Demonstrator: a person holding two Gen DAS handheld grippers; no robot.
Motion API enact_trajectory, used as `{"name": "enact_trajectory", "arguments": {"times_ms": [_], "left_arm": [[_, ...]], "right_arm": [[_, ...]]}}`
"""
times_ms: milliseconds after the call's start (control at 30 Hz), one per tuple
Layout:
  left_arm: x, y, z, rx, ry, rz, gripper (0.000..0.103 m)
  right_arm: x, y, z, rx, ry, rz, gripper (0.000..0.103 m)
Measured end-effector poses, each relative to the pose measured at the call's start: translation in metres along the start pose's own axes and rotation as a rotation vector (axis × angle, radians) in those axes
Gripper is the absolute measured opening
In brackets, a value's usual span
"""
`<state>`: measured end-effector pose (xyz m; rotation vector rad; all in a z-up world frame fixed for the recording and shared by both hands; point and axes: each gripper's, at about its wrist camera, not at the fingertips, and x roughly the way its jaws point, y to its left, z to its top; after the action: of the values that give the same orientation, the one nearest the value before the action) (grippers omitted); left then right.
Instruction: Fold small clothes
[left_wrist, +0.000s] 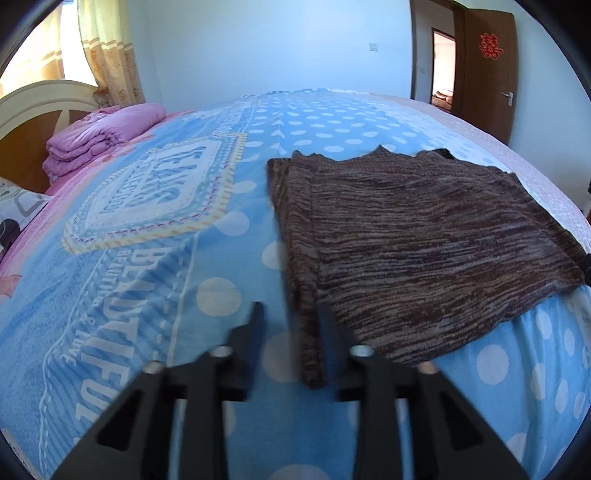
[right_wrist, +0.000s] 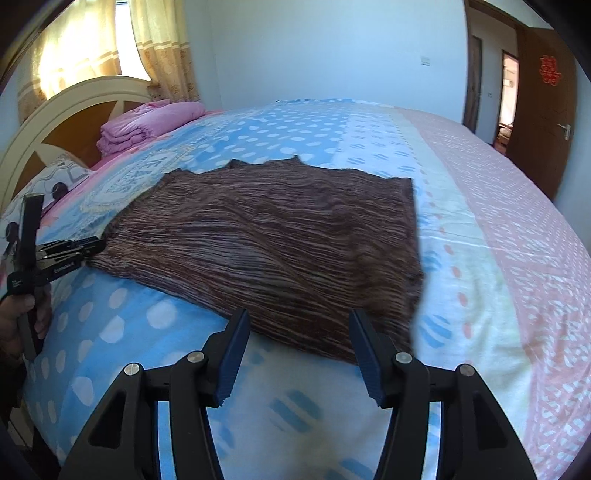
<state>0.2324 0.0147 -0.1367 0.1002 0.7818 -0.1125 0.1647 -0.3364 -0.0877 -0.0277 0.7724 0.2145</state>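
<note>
A brown striped knit garment (left_wrist: 417, 243) lies flat on the blue dotted bedspread (left_wrist: 155, 280), with a narrow folded strip along its left edge. It also shows in the right wrist view (right_wrist: 280, 251). My left gripper (left_wrist: 291, 314) is open at the garment's near left corner, one finger on each side of that edge. In the right wrist view the left gripper (right_wrist: 92, 247) sits at the garment's left corner. My right gripper (right_wrist: 299, 321) is open and empty, its blue pads just above the garment's near edge.
A folded pink quilt (left_wrist: 99, 136) and a pillow (left_wrist: 14, 206) lie by the cream headboard (right_wrist: 74, 110) on the left. A pink patterned sheet (right_wrist: 524, 229) covers the bed's right side. A brown door (left_wrist: 487, 66) stands open at the far right.
</note>
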Motion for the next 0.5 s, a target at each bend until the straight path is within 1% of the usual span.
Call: {"name": "enact_trajectory", "arguments": {"times_ms": [100, 167, 200, 233, 267, 300, 333, 367, 400, 433, 500], "left_arm": [[0.002, 0.006, 0.0, -0.029, 0.009, -0.009, 0.044], [0.002, 0.007, 0.0, -0.036, 0.013, -0.007, 0.047], [0.002, 0.007, 0.0, -0.038, 0.011, -0.004, 0.048], [0.001, 0.008, -0.001, -0.042, 0.006, -0.007, 0.048], [0.0, 0.009, -0.001, -0.045, 0.004, -0.009, 0.048], [0.0, 0.009, -0.002, -0.05, 0.009, -0.008, 0.048], [0.0, 0.01, -0.003, -0.053, 0.013, -0.008, 0.048], [0.0, 0.011, -0.005, -0.056, 0.019, -0.008, 0.049], [-0.002, 0.011, -0.006, -0.061, 0.023, -0.009, 0.049], [-0.003, 0.012, -0.008, -0.06, 0.02, -0.014, 0.049], [-0.006, 0.013, -0.012, -0.06, 0.013, -0.028, 0.049]], "right_arm": [[0.009, 0.035, 0.021, -0.087, -0.016, 0.044, 0.057], [0.019, 0.062, 0.037, -0.149, -0.029, 0.089, 0.057], [0.026, 0.073, 0.044, -0.172, -0.026, 0.122, 0.058], [0.037, 0.084, 0.05, -0.189, -0.003, 0.164, 0.06], [0.049, 0.093, 0.054, -0.196, 0.02, 0.186, 0.06], [0.061, 0.1, 0.056, -0.199, 0.035, 0.183, 0.06], [0.074, 0.107, 0.054, -0.208, 0.071, 0.187, 0.06], [0.09, 0.113, 0.049, -0.209, 0.152, 0.217, 0.061], [0.095, 0.118, 0.042, -0.213, 0.173, 0.216, 0.063], [0.089, 0.125, 0.036, -0.243, 0.129, 0.192, 0.063], [0.082, 0.137, 0.028, -0.305, 0.15, 0.21, 0.065]]}}
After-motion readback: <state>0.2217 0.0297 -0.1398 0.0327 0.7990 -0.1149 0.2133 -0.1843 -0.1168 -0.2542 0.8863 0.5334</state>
